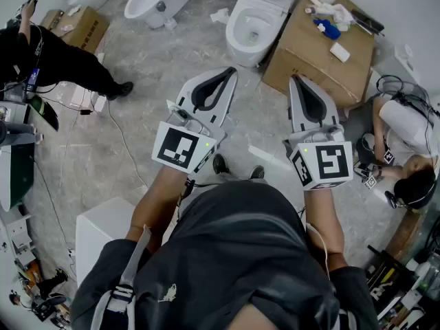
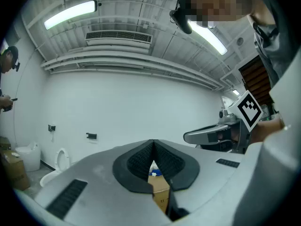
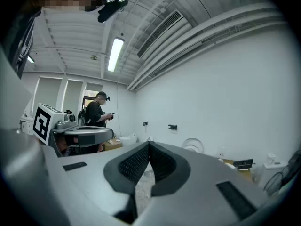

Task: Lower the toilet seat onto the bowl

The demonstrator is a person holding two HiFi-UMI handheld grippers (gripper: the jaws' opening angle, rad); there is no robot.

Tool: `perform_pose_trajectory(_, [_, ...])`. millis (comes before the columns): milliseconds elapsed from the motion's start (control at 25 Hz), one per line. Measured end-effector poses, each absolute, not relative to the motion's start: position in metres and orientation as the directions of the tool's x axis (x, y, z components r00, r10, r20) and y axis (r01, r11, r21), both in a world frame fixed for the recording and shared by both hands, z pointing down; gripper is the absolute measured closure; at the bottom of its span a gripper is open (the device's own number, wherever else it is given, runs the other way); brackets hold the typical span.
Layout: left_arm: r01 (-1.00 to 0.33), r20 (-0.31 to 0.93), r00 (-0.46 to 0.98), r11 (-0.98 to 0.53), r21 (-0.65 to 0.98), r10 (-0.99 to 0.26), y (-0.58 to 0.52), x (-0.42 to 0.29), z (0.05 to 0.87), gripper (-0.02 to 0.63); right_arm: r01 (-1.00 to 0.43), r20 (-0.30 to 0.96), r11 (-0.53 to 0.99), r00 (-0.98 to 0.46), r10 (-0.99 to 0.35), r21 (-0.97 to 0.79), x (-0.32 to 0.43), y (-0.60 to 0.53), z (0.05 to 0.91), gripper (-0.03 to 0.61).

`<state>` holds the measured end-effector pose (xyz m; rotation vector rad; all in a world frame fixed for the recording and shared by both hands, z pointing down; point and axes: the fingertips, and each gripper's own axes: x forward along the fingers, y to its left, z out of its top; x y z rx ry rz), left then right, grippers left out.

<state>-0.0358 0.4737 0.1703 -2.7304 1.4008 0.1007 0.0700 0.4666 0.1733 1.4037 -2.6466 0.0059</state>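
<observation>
A white toilet (image 1: 249, 27) stands ahead on the grey floor, its bowl uncovered. Its seat (image 3: 193, 145) shows in the right gripper view as a white ring standing upright against the wall. Both grippers are held out level, short of the toilet and well above the floor. My left gripper (image 1: 229, 70) (image 2: 153, 142) is shut, its dark pads meeting at the tip with nothing between them. To its right, my right gripper (image 1: 294, 78) (image 3: 149, 144) is also shut and empty. Neither one touches the toilet.
A cardboard box (image 1: 323, 47) with bottles and cloths on top stands right of the toilet. A second toilet (image 1: 155, 2) is at the far left. One person in black (image 1: 55, 57) stands at the left and another (image 1: 405, 143) crouches at the right, with cables on the floor.
</observation>
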Motion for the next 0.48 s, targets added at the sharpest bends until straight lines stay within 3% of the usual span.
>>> perform_pose_trajectory(480, [-0.796,-0.088,0.603,-0.605,-0.015,-0.793,0.456,-0.064,0.177,0.611,-0.844,0.141,0.533,-0.522,-0.841,0.061,0.046,0.450,0.182,0.571])
